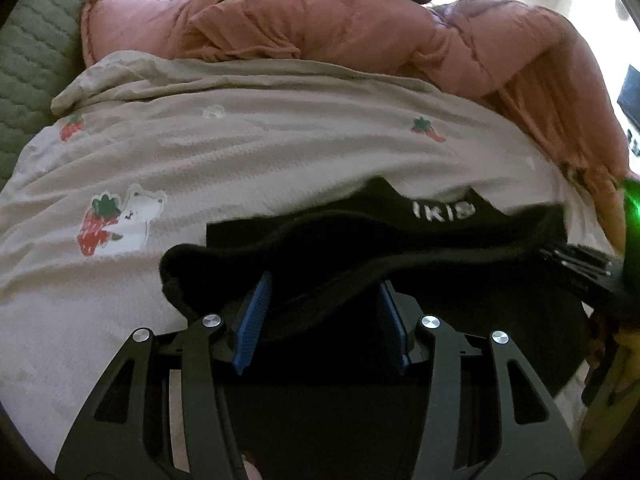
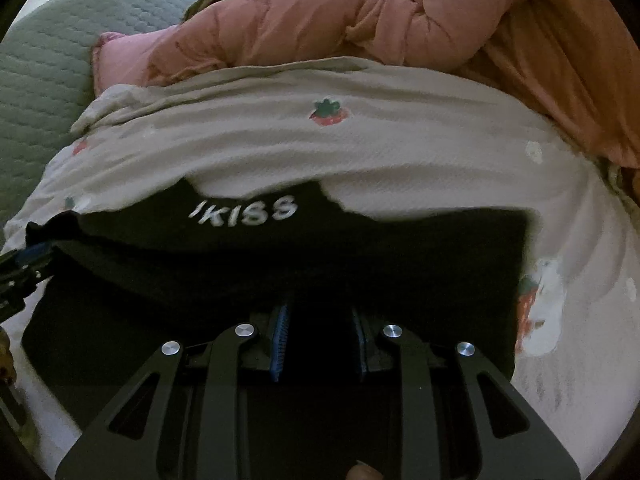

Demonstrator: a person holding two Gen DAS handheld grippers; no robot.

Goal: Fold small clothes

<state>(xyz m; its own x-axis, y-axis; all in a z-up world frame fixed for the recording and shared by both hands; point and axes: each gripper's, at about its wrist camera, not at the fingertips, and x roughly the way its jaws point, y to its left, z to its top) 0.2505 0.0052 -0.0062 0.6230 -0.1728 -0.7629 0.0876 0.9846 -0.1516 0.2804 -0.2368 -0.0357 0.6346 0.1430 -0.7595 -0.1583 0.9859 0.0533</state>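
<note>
Left wrist view: my left gripper point(image 1: 324, 320) sits at the lower centre of the frame, blue pads point(image 1: 254, 320) set at a middling width. The rolled edge of the black garment point(image 1: 360, 248) bunches between them — I can't tell whether the pads actually press on it. The garment spreads from the frame's centre out to the right, white lettering near its upper edge, right of centre.

Right wrist view: my right gripper point(image 2: 320, 340) is at the lower centre, jaws narrow, with black cloth point(image 2: 280, 256) filling the gap between the pads; looks pinched, though everything is dark there. The garment runs across the middle of the frame, "IKISS" lettering at upper left of centre, directly above the gripper.

The other gripper shows in each view — at the right edge of the left view, at the left edge of the right view, both at the garment's ends.

Under it all lies a pale strawberry-print blanket point(image 1: 280, 148). A pink padded jacket point(image 1: 320, 32) is heaped across the top, touching the blanket's far edge; a green quilted cover point(image 1: 36, 48) sits at upper left.
</note>
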